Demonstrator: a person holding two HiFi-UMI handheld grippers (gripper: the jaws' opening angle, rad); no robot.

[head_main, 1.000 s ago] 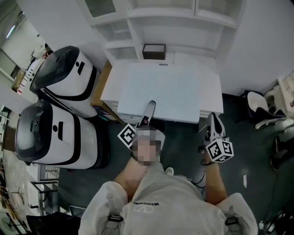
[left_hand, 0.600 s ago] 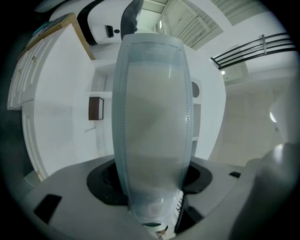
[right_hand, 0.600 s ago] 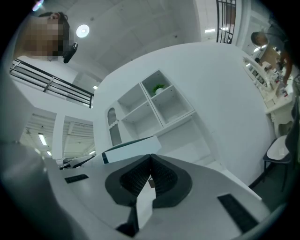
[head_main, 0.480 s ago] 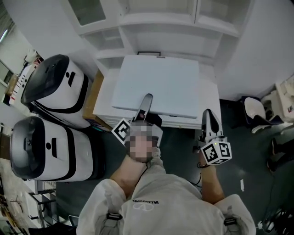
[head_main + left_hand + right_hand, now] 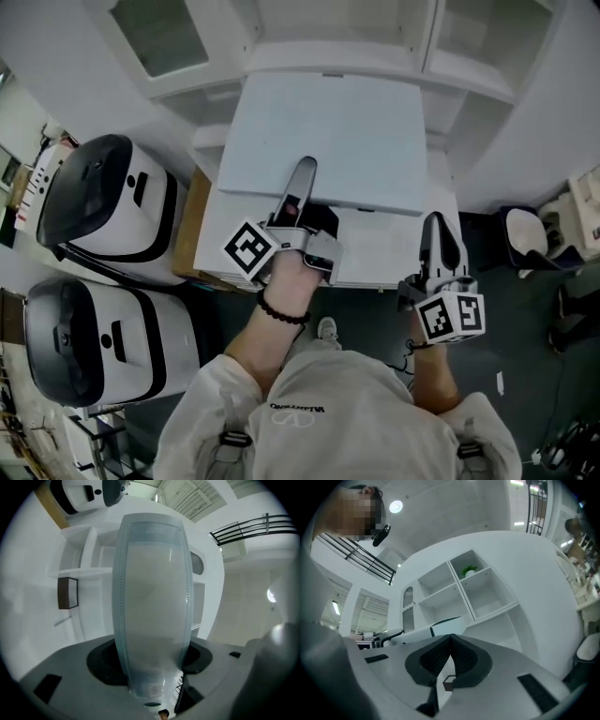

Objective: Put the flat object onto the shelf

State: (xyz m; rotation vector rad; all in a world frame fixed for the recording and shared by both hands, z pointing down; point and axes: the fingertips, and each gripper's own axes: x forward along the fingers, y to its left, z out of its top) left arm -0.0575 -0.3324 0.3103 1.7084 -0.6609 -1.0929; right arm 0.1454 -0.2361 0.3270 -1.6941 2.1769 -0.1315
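Flat object: a white flat panel [image 5: 328,131] is hanging clear above the tabletop [image 5: 384,255], its far edge reaching toward the shelf [image 5: 469,84]; I cannot tell whether that edge is touching the shelf.
Left hand-held gripper [image 5: 302,173]: it is clamping the near edge of the flat panel, with the jaws standing fairly wide apart because the panel's pale, translucent-rimmed edge is filling the gap between them in the left gripper view.
Right hand-held gripper [image 5: 439,230]: it is hanging to the right of the panel and apart from it, with the jaws meeting at the tips and nothing between them in the right gripper view.
Shelf: a white unit with open compartments is standing straight ahead; a small dark box [image 5: 68,592] is sitting in one compartment and a small green plant [image 5: 468,569] in another.
Surroundings: two white and black machines [image 5: 103,202] are standing on the floor at the left.
Done so far: the panel is off the tabletop and up at shelf level, carried by one gripper alone.
Left to do, as I judge it: sliding the panel flat onto a shelf board, opening the left jaws, and drawing the gripper back.
Risk: with one grip on one edge, the panel is likely to sag or swing.
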